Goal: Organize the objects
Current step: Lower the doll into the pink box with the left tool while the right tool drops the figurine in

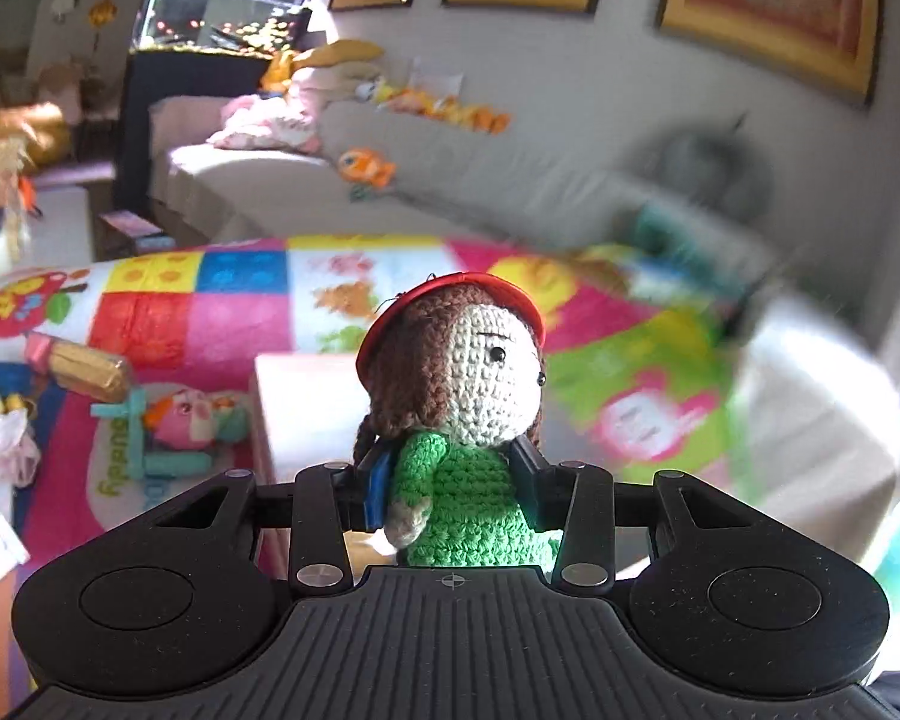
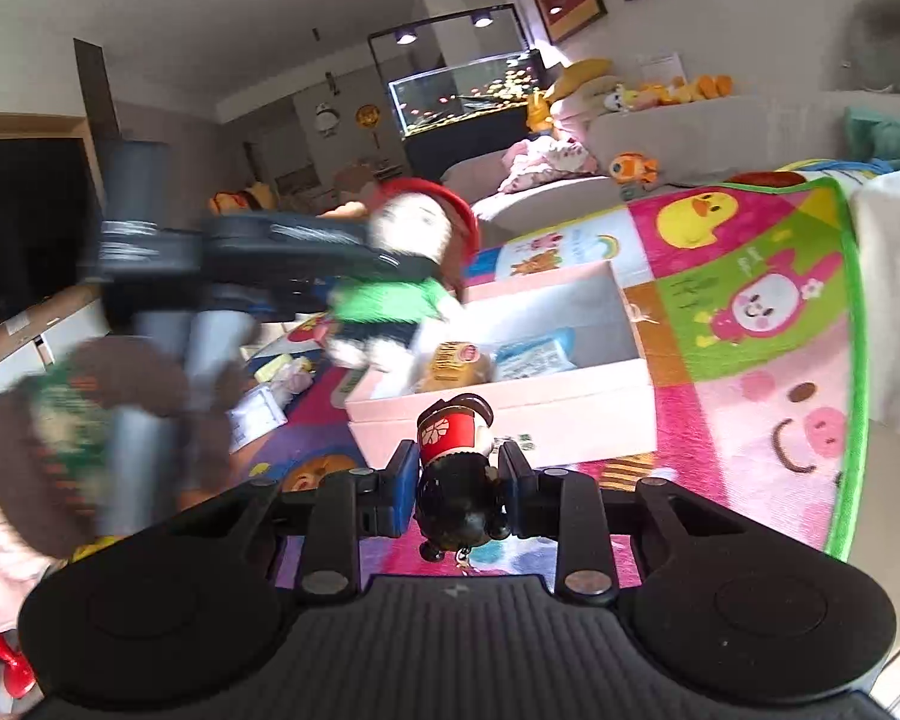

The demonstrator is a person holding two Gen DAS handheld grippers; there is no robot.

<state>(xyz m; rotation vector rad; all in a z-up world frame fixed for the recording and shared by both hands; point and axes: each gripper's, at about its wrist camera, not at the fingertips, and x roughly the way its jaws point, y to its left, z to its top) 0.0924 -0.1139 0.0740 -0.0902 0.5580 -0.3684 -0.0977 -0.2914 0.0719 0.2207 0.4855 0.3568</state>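
Note:
My left gripper is shut on a crocheted doll with brown hair, a red cap and a green top, held upright above the play mat. The right wrist view shows that doll, blurred, over the left end of an open pink box. My right gripper is shut on a small dark figurine with a red torso, just in front of the box's near wall. A yellow packet and a blue-white packet lie inside the box.
A colourful play mat covers the floor. A gold wrapped bar, a pink pig toy and loose packets lie left of the box. A grey sofa with plush toys and a fish tank stand behind.

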